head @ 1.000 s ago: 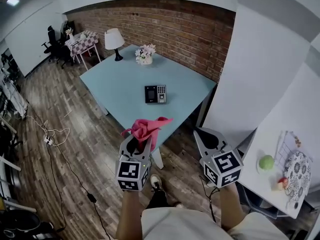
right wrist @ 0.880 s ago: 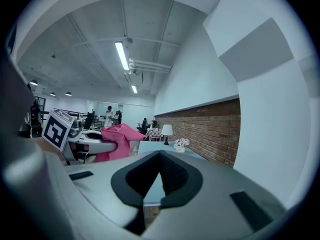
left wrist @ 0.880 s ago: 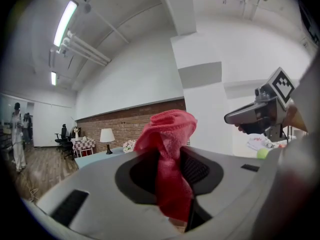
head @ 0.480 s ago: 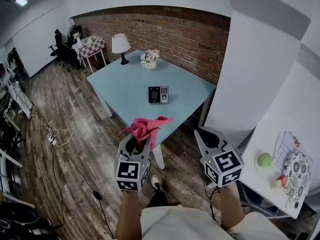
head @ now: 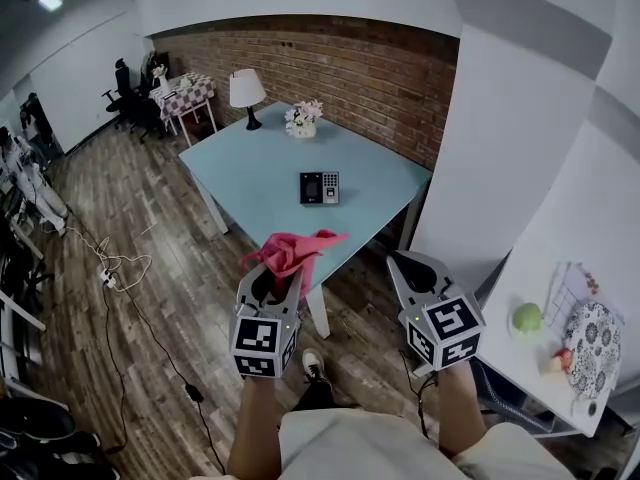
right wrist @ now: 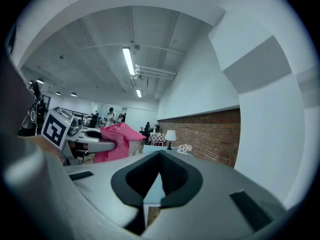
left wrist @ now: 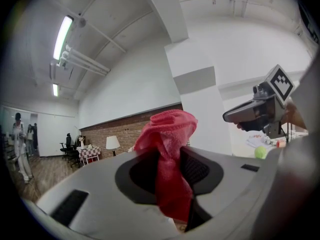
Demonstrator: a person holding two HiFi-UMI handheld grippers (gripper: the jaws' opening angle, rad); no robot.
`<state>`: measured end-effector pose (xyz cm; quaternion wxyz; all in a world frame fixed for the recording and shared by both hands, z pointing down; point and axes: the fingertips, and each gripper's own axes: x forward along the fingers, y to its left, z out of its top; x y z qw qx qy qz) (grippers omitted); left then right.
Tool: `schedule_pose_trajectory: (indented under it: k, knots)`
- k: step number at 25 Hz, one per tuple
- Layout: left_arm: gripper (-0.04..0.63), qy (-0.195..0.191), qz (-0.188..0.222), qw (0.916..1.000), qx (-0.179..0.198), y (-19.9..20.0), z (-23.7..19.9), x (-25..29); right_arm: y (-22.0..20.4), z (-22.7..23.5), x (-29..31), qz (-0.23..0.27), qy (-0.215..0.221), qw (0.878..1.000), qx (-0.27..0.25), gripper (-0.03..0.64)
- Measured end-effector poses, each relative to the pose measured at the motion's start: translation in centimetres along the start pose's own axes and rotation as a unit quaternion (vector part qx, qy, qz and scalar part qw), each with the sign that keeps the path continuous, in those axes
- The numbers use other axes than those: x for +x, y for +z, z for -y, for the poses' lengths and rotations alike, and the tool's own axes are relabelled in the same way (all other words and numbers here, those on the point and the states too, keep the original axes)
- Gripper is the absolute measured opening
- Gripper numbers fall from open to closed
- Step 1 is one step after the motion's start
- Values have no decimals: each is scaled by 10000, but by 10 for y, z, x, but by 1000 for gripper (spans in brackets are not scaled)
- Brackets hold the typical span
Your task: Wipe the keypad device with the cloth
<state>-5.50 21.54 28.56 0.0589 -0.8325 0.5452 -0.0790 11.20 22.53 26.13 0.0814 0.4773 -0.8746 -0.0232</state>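
Pink cloth [head: 292, 251] bunches out of the left gripper [head: 280, 278], whose jaws are clenched on it. The right gripper [head: 405, 263] has its jaws pressed together on nothing. The keypad device [head: 320, 187] lies flat near the middle of the pale blue worktop [head: 250, 163], ahead of both grippers and well apart from them. It sits nearer the left gripper's line, so the cloth-bearing hand has the shorter reach. Its long axis seems to run across the head view, though it is too small to be sure. The cloth hides part of the worktop's near edge, and neither gripper view plainly shows the device.
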Motion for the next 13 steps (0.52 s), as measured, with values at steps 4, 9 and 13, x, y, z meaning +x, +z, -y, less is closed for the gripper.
schedule_pose_trajectory:
  k: [4,9,13]
  knots:
    - [153,-20,-14,10000,-5,-2,2,-3,-3,1,-2,-9,-25,10000,13,-2]
    - [154,-19,-33,10000,9,0,6,-7,-5,0,-8,-9,-9,10000,15,-2]
    - [154,7,-36,10000,29,-1,8,-14,-8,-6,-11,-7,35,10000,-30,-2]
